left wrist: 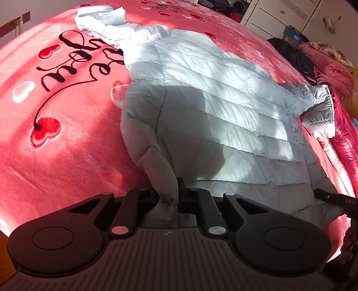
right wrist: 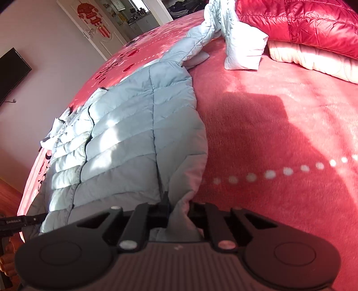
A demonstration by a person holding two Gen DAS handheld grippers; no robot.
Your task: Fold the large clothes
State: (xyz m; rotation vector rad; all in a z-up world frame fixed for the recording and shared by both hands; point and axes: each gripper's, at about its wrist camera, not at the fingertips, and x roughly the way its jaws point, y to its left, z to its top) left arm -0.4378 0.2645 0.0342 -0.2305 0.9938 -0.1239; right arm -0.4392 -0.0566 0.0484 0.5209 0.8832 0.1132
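Your left gripper and right gripper each pinch a hem corner of the pale-blue puffer coat spread on the bed. Thin bunched pinches may slip from the slick fabric as you lift, and the far sleeve may trail, skewing the fold.

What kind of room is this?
Most likely a home bedroom: a bed under a pink heart-print blanket, white wardrobe doors, and a wall-mounted TV.

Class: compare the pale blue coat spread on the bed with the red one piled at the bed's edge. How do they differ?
The pale blue coat lies spread flat and matte; the red coat sits bunched and glossy. The left gripper and right gripper pinch the blue coat's hem; nothing holds the red coat. Both are quilted.
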